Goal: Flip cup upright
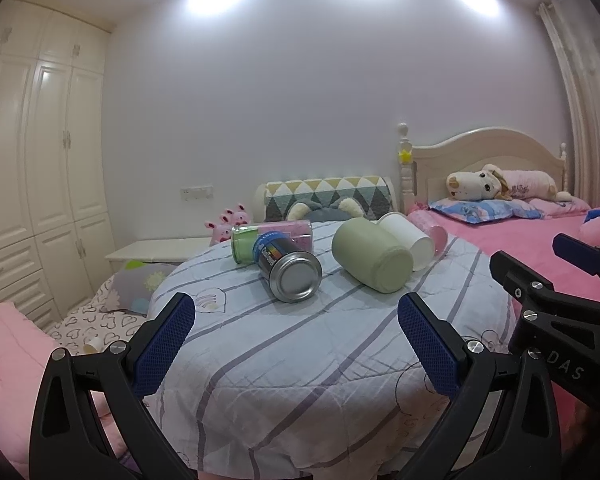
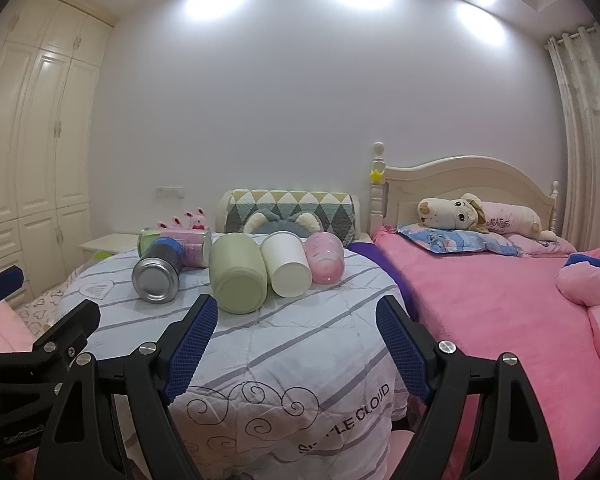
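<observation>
Several cups lie on their sides on a striped quilt [image 1: 300, 360] [image 2: 292, 344]. A pale green cup [image 1: 374, 254] [image 2: 238, 276] lies in the middle, base toward me. A white cup [image 1: 408, 240] [image 2: 286, 268] lies to its right, then a pink cup [image 1: 432, 232] [image 2: 324, 258]. A metal can-shaped cup [image 1: 290, 270] [image 2: 158, 274] lies to the left, with a green-and-pink cup [image 1: 272, 238] [image 2: 176, 244] behind it. My left gripper [image 1: 296, 318] is open and empty, short of the cups. My right gripper [image 2: 296, 316] is open and empty, just before the green and white cups.
A pink bed [image 2: 500, 300] with a plush dog [image 2: 460, 212] lies to the right. A patterned cushion [image 1: 328, 196] stands behind the cups. White wardrobes [image 1: 40, 160] line the left wall, with a low white nightstand [image 1: 156, 250] beside them. Pink bedding [image 1: 8, 352] lies at lower left.
</observation>
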A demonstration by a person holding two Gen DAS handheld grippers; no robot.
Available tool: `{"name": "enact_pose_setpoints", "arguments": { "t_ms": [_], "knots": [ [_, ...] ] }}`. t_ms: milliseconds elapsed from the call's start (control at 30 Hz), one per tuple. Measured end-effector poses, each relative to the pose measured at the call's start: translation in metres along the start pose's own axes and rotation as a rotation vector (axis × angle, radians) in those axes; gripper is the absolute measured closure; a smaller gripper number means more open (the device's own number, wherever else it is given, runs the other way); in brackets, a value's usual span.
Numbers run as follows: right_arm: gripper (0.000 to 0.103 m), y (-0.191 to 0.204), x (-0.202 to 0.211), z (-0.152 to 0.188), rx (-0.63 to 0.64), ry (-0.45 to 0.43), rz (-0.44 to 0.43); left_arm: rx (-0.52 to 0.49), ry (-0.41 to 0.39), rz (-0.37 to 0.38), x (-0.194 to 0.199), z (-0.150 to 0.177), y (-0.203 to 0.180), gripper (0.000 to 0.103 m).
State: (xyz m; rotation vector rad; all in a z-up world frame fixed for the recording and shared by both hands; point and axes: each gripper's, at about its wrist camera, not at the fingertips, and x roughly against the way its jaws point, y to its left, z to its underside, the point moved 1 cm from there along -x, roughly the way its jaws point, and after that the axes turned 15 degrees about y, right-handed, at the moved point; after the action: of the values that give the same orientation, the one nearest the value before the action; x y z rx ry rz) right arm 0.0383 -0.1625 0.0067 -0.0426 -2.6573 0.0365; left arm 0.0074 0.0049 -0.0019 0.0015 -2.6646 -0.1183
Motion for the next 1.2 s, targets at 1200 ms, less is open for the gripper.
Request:
{"name": "enact_pose_setpoints", "arguments": {
  "t_ms": [1200],
  "knots": [
    [0.020, 0.006, 0.000, -0.001, 0.020, 0.028, -0.013, 0.030, 0.035, -0.025, -0.010, -0.002, 0.010, 0.000]
  ]
}}
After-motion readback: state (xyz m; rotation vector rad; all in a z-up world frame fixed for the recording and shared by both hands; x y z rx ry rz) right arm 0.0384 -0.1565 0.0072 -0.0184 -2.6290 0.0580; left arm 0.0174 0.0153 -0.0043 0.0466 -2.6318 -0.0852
